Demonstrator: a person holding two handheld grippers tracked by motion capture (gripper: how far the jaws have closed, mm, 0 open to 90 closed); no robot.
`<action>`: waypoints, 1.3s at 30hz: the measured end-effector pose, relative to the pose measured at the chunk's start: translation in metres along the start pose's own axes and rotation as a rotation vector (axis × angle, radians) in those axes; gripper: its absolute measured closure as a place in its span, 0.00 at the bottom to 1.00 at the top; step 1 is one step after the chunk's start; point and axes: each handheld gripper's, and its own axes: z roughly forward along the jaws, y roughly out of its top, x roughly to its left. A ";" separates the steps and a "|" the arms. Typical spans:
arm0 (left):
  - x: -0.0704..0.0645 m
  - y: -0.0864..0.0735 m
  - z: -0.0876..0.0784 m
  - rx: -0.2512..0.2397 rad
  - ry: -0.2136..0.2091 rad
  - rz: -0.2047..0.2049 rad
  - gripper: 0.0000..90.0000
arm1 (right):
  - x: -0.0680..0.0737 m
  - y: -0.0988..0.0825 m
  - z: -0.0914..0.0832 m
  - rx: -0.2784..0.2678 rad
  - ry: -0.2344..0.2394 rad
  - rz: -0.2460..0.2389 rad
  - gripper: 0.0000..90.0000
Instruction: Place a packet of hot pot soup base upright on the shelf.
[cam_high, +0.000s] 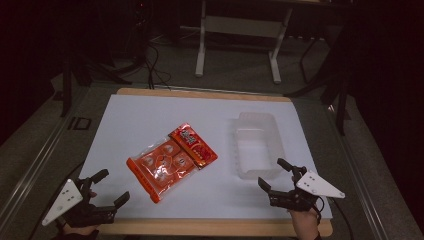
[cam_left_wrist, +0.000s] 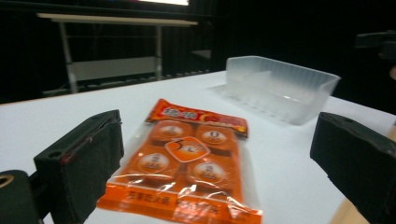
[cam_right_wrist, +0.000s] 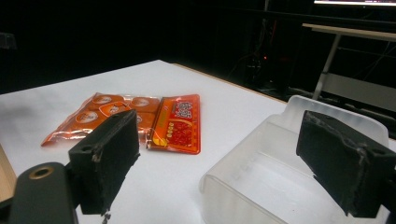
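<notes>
An orange packet of round sweets (cam_high: 170, 160) lies flat near the middle of the white table top (cam_high: 150, 115). To its right stands an empty clear plastic tray (cam_high: 257, 145). My left gripper (cam_high: 112, 186) rests at the front left corner, open with nothing in it, and points at the packet (cam_left_wrist: 187, 168). My right gripper (cam_high: 271, 172) is open at the front right, just short of the tray's near end. In the right gripper view the tray (cam_right_wrist: 280, 177) sits between the jaws' lines and the packet (cam_right_wrist: 135, 121) lies farther left.
The white sheet lies on a wooden board whose front edge (cam_high: 215, 227) shows between my hands. Behind the table stand a white metal frame (cam_high: 237, 30) and floor cables (cam_high: 155, 70) in a dark room.
</notes>
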 end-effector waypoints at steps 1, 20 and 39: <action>-0.001 0.000 0.001 0.012 -0.011 0.004 0.04 | 0.000 0.000 -0.001 0.000 -0.003 0.002 0.14; -0.001 0.025 0.022 0.089 -0.097 -0.009 0.05 | 0.002 0.009 -0.001 -0.040 0.015 -0.017 0.15; 0.025 0.057 0.088 0.118 -0.114 0.010 0.05 | 0.006 0.018 -0.003 -0.027 0.030 -0.006 0.15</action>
